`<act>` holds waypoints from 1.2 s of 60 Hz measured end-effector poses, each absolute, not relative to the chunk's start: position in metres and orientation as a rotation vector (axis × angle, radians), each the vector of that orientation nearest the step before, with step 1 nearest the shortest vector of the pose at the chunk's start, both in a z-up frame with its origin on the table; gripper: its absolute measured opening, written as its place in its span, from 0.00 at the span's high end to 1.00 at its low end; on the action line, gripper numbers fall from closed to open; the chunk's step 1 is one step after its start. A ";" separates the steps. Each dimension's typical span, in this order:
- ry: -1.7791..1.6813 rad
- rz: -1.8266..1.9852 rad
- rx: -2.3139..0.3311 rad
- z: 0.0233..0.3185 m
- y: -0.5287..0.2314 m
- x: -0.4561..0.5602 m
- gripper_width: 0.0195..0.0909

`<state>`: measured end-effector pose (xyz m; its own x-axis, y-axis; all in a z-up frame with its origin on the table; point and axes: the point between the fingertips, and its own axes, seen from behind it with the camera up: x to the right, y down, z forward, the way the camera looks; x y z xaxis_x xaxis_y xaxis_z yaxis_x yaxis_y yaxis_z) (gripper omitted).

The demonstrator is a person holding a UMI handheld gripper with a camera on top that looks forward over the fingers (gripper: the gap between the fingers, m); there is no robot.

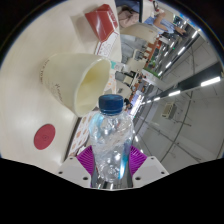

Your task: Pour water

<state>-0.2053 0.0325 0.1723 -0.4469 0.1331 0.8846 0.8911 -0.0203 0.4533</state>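
Fingers [108,166] pinch a clear blue-capped bottle [108,140], tilted toward a cream cup [75,82]; no readable label.

A clear plastic water bottle with a blue cap [111,135] fills the gap between the gripper [109,166] fingers, pressed at both sides by the purple pads [90,158]. Just ahead, touching or nearly touching the cap, a cream paper cup [76,82] blocks the way forward. A red round disc [45,137] lies near left on the white table [25,95]; bare surface opens far left of the cup
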 end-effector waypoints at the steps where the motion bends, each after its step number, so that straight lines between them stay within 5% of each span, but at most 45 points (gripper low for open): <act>1: -1.615 -1.517 -1.093 0.176 0.030 -0.202 0.71; 25: -0.864 -0.608 -1.704 0.208 0.023 -0.186 0.71; 58: -0.214 0.070 -2.045 0.064 0.034 -0.150 0.70; 67: -0.172 0.102 -2.019 0.068 0.034 -0.147 0.67; 72: -0.175 0.106 -2.017 0.067 0.035 -0.146 0.58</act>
